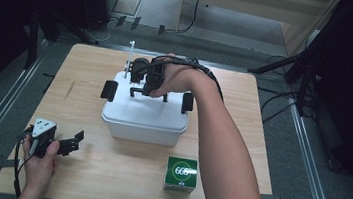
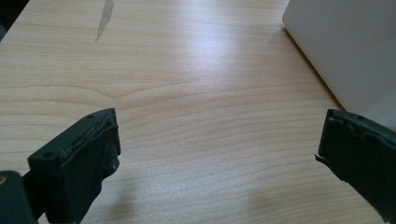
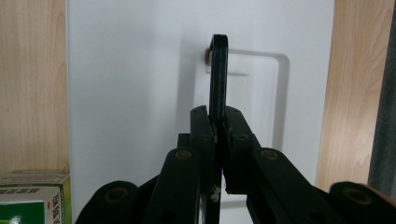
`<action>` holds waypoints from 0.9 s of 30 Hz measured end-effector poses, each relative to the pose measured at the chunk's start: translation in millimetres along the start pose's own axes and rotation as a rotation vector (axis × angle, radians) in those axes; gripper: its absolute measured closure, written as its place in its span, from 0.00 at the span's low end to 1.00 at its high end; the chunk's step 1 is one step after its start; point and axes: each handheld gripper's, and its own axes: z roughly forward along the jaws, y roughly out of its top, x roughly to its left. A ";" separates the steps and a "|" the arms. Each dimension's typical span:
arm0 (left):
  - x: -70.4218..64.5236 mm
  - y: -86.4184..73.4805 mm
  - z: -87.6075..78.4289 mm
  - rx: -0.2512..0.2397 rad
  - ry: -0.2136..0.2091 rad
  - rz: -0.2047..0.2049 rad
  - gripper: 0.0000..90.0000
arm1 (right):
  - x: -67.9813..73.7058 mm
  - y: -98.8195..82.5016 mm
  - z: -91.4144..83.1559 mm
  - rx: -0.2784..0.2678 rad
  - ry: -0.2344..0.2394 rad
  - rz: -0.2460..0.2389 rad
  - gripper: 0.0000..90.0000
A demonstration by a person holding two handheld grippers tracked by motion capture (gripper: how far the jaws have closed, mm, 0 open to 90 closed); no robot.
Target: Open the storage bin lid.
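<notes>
Right gripper [image 3: 218, 128] clamped on black handle [image 3: 218, 74] atop white box lid [image 1: 145, 111], mid-tabletop [image 1: 120, 173] — handle's long axis runs straight ahead between fingers. Left gripper [image 2: 217, 154] wide open, empty — rests well left of box.

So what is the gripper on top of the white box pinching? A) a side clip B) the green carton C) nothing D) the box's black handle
D: in the right gripper view the right gripper has its jaws closed on the thin black handle standing up from the lid of the white box.
</notes>
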 end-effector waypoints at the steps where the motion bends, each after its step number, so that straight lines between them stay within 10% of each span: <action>1: 0.3 0.0 -0.3 0.003 -0.002 0.000 0.00 | -0.9 -0.1 0.1 -0.005 0.004 -0.006 0.95; 27: 0.6 0.2 -0.2 0.001 -0.001 -0.008 0.00 | -5.0 -8.2 -4.6 -0.012 0.007 0.038 0.95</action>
